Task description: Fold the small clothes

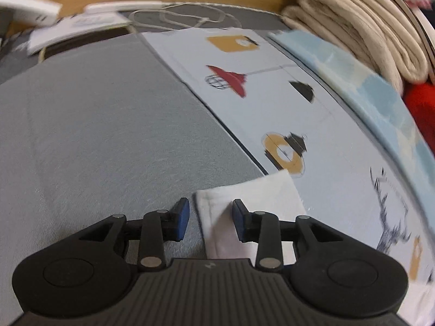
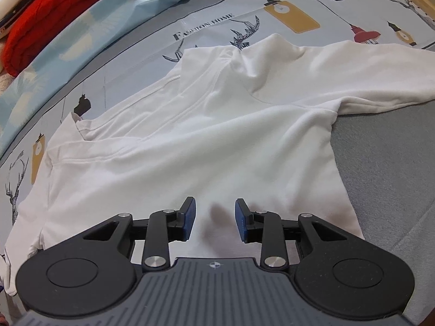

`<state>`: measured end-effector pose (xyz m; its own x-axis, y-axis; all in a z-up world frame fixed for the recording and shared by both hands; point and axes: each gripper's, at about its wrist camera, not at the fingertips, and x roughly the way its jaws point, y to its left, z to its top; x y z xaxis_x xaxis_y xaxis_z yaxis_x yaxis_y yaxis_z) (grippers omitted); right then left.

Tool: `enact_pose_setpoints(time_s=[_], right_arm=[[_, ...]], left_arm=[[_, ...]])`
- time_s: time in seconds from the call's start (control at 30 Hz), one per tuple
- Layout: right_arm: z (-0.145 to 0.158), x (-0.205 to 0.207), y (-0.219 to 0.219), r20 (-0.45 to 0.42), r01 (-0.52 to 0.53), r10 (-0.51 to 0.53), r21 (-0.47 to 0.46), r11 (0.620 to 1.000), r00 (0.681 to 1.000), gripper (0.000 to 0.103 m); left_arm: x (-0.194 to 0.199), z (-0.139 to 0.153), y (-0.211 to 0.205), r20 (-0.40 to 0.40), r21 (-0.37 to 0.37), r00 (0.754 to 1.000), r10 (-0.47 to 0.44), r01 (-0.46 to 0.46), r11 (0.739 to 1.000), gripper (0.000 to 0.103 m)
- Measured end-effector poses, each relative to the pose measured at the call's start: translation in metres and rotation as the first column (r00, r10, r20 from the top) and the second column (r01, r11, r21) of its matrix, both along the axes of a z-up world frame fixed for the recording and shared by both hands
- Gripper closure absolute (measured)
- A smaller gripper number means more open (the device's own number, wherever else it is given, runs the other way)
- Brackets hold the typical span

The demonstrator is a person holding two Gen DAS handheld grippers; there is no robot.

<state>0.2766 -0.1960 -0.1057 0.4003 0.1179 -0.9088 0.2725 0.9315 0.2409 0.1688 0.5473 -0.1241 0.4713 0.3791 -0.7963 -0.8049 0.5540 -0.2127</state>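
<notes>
Well, the white top [image 2: 206,125] lay spread out flat, partly on the gray bed [image 2: 386,157] and partly on a light printed sheet [image 2: 293,8] with lamps and deer on it. It was not folded yet. The body was flat, one sleeve [image 2: 375,68] stuck out far to the side, and the neck pointed away from the right tool [image 2: 214,218]. A seam ran across the far part of the top, but no real fold showed. The right tool hung low over the bottom part of the top. Its blue pads were partly open, with white cloth seen between them, but the pads did not pinch it, so it held nothing. In the left view, the left tool [image 1: 209,218] was over a white cuff or corner [image 1: 252,212] of cloth, right where the gray bed met the printed sheet. Its pads were partly open too, one on each side of the cloth edge, and nothing was gripped. That picture was a bit blurry at the sides. A pile of cream cloth [image 1: 353,27] and something red [image 1: 421,108] sat off at the edge, away from the work. So the job looked close to its start: the sleeves had yet to go in, and then the body had yet to be folded over.
</notes>
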Motion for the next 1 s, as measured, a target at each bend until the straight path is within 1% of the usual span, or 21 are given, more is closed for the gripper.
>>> enact_pose_setpoints(time_s=[0.03,0.07,0.1,0.13,0.2,0.27,0.3,0.33,0.37,0.43,0.53,0.6,0.63,0.7,0.73,0.77,0.8,0.83,0.87,0.93,1.0], right_arm=[[-0.001,0.0,0.0,-0.003,0.003,-0.003,0.001,1.0,1.0,0.07],[-0.002,0.0,0.0,-0.005,0.004,-0.004,0.001,1.0,1.0,0.07],[-0.002,0.0,0.0,-0.006,0.004,-0.004,-0.001,1.0,1.0,0.07],[-0.003,0.0,0.0,-0.008,0.003,-0.003,-0.003,1.0,1.0,0.07],[-0.004,0.001,0.001,-0.012,0.001,-0.001,-0.005,1.0,1.0,0.07],[-0.005,0.001,0.0,-0.014,0.003,-0.003,-0.007,1.0,1.0,0.07],[-0.006,0.001,-0.002,-0.015,0.005,-0.005,-0.009,1.0,1.0,0.07],[-0.006,0.001,-0.002,-0.015,0.005,-0.006,-0.011,1.0,1.0,0.07],[-0.006,0.001,-0.003,-0.016,0.005,-0.005,-0.011,1.0,1.0,0.07],[-0.007,0.001,-0.003,-0.018,0.006,-0.006,-0.011,1.0,1.0,0.07],[-0.006,0.0,-0.004,-0.018,0.013,-0.013,-0.008,1.0,1.0,0.07],[-0.005,-0.001,-0.005,-0.015,0.021,-0.021,-0.007,1.0,1.0,0.07],[-0.006,-0.002,-0.006,-0.016,0.025,-0.025,-0.006,1.0,1.0,0.07],[-0.007,-0.004,-0.01,-0.021,0.036,-0.036,0.002,0.999,0.999,0.07],[-0.008,-0.005,-0.013,-0.024,0.043,-0.043,0.006,0.999,0.999,0.07],[-0.008,-0.005,-0.016,-0.026,0.05,-0.05,0.011,0.999,0.998,0.07],[-0.009,-0.006,-0.019,-0.026,0.057,-0.056,0.014,0.998,0.998,0.07],[-0.009,-0.007,-0.022,-0.026,0.062,-0.061,0.016,0.998,0.998,0.07],[-0.009,-0.007,-0.025,-0.026,0.067,-0.066,0.018,0.998,0.997,0.069],[-0.009,-0.008,-0.031,-0.024,0.078,-0.077,0.026,0.997,0.997,0.069],[-0.01,-0.008,-0.036,-0.022,0.086,-0.085,0.03,0.996,0.996,0.069]], left_arm=[[0.006,-0.001,-0.003,-0.017,0.027,0.999,-0.04,0.04,0.999,0.066],[0.012,0.0,-0.008,-0.053,0.064,0.994,-0.095,0.098,0.993,0.088],[0.016,0.002,-0.012,-0.095,0.102,0.988,-0.12,0.129,0.986,0.097],[0.015,0.007,-0.015,-0.128,0.169,0.989,-0.073,0.095,0.981,0.097],[0.001,0.02,-0.007,-0.143,0.275,0.979,0.148,-0.105,0.956,0.096],[-0.011,0.024,0.0,-0.138,0.204,0.954,0.266,-0.235,0.95,0.093],[-0.01,0.023,0.0,-0.159,0.151,0.951,0.264,-0.24,0.959,0.09],[-0.007,0.024,-0.003,-0.175,0.14,0.952,0.252,-0.23,0.963,0.088],[-0.004,0.03,-0.012,-0.177,0.171,0.954,0.241,-0.211,0.962,0.084],[0.005,0.042,-0.034,-0.149,0.234,0.971,0.188,-0.15,0.961,0.079],[0.021,0.05,-0.06,-0.076,0.192,0.996,0.042,-0.027,0.981,0.077],[0.031,0.047,-0.077,-0.039,0.15,0.998,-0.057,0.063,0.987,0.075],[0.037,0.043,-0.084,-0.035,0.125,0.995,-0.095,0.099,0.987,0.072],[0.053,0.019,-0.093,-0.074,-0.013,0.981,-0.18,0.18,0.984,0.052],[0.059,0.005,-0.097,-0.122,-0.09,0.971,-0.204,0.193,0.977,0.053],[0.061,-0.006,-0.104,-0.184,-0.106,0.962,-0.2,0.183,0.977,0.056],[0.064,-0.001,-0.117,-0.222,-0.02,0.956,-0.192,0.193,0.981,0.057],[0.076,0.006,-0.135,-0.305,0.065,0.932,-0.198,0.228,0.971,0.057],[0.085,0.013,-0.151,-0.323,0.11,0.92,-0.22,0.268,0.957,0.057],[0.1,0.033,-0.187,-0.203,0.123,0.923,-0.326,0.354,0.927,0.057],[0.11,0.045,-0.221,-0.107,0.112,0.903,-0.417,0.428,0.897,0.057]])
